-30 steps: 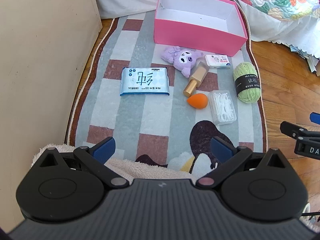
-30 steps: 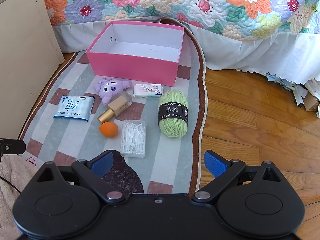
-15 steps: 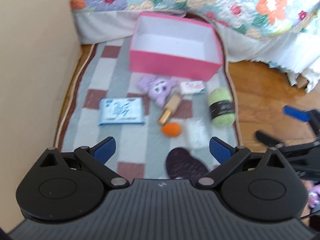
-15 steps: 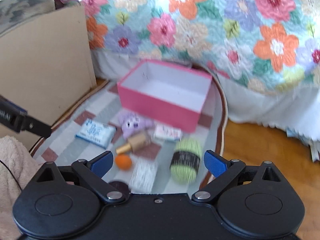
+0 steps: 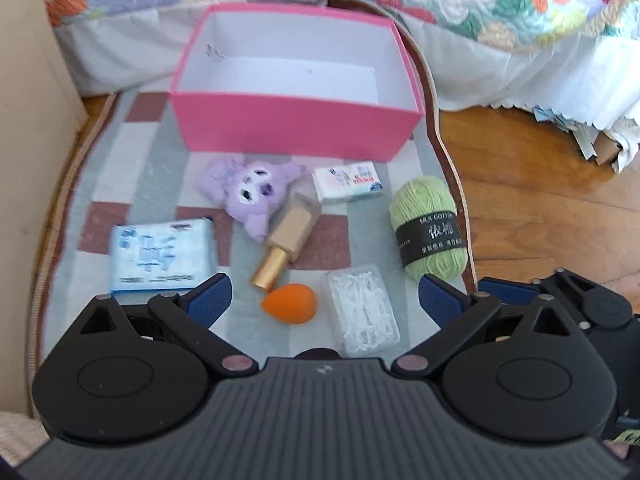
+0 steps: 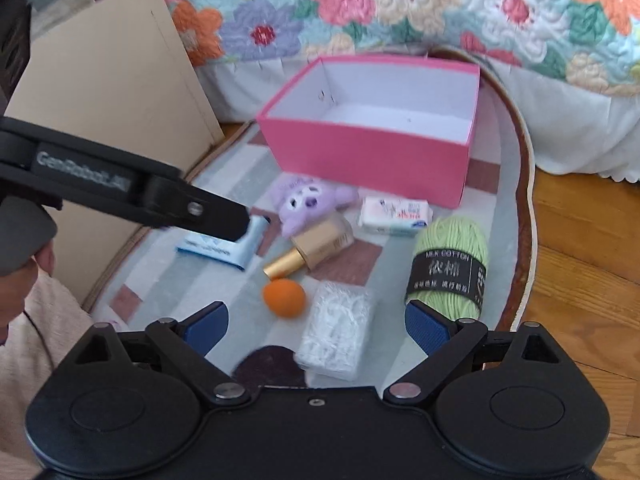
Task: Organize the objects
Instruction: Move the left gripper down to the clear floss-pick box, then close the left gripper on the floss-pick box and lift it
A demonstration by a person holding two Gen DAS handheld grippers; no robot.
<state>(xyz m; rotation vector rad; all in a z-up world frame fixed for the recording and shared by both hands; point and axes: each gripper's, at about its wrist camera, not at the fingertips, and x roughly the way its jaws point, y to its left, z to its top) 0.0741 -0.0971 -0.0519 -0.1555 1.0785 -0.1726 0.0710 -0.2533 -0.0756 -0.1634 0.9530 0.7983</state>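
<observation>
A: Checked near field first. Left gripper (image 5: 322, 300) spread wide, nothing between the pads; right gripper (image 6: 316, 326) likewise released and empty.

B: Change against the frame one second back?

A: Both units brought forward and lower toward the rug (image 5: 160, 184); items larger in both views. Left unit now crossing the right wrist view as a dark bar over the blue tissue pack (image 6: 224, 246).

B: Contact with anything?

A: None seen. Orange sponge (image 5: 289, 309) and clear floss-pick box (image 5: 362, 314) nearest, just ahead of the fingers. Gold bottle (image 5: 286, 240) touching the purple plush (image 5: 252, 194); small white pack (image 5: 347, 182) and green yarn (image 5: 430, 226) further right.

B: Far end?

A: Pink box (image 5: 294, 130) standing open, interior bare. No item moved so far.

B: Meaning for the task?

A: Approach only, judged. Sorting not begun; first pick probably among the nearest items.
</observation>
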